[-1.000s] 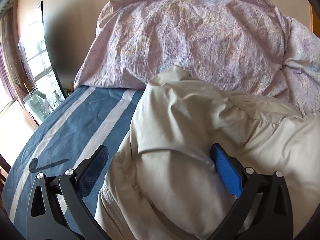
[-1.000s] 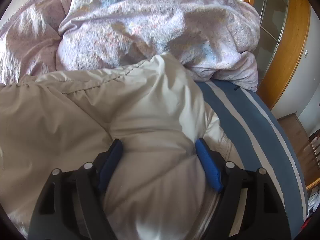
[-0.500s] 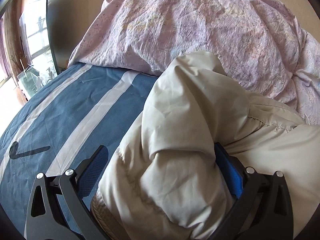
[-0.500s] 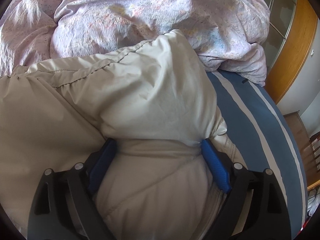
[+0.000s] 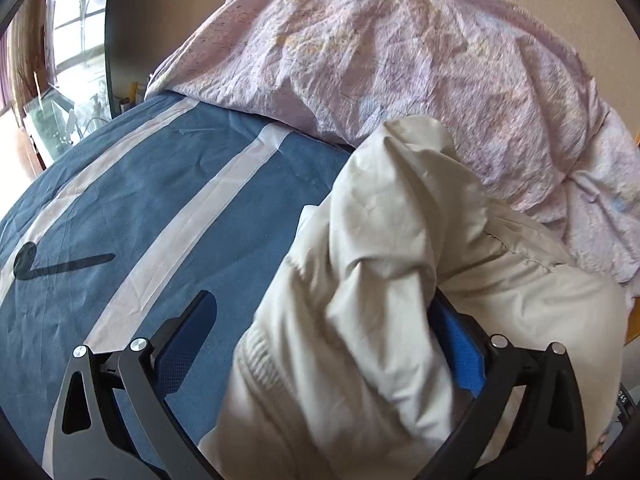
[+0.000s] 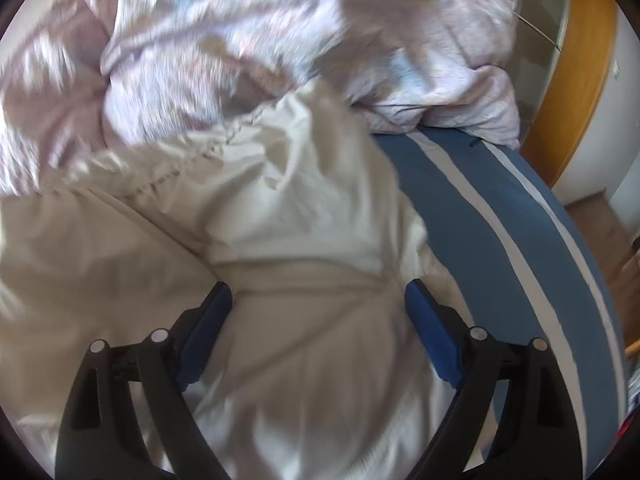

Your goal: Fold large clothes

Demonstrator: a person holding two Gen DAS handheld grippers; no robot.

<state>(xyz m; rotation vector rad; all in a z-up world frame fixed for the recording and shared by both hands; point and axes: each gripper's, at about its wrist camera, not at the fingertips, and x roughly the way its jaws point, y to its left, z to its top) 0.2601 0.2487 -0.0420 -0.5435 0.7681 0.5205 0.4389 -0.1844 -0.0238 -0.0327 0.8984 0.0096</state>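
A large beige padded jacket [image 5: 384, 264] lies bunched on the blue striped bed; it also shows in the right wrist view [image 6: 288, 216]. My left gripper [image 5: 324, 316] is open, its jaws wide, with a folded hump of the jacket between them and against the right blue pad [image 5: 460, 340]. The left pad [image 5: 188, 332] hangs over the sheet. My right gripper [image 6: 318, 300] is open too, straddling a thick bulge of the jacket; both blue pads [image 6: 208, 324] touch or nearly touch the cloth.
A crumpled lilac duvet [image 5: 400, 64] is heaped at the far end of the bed, behind the jacket [image 6: 248, 40]. The blue sheet with white stripes [image 5: 160, 208] spreads left; its right edge [image 6: 520, 240] drops toward a wooden door frame [image 6: 576, 80]. A window [image 5: 60, 80] is left.
Both grippers have pushed forward with the jacket, bunching its upper part up toward the duvet. The left view has swung lower, showing more sheet. The right view is blurred with motion.
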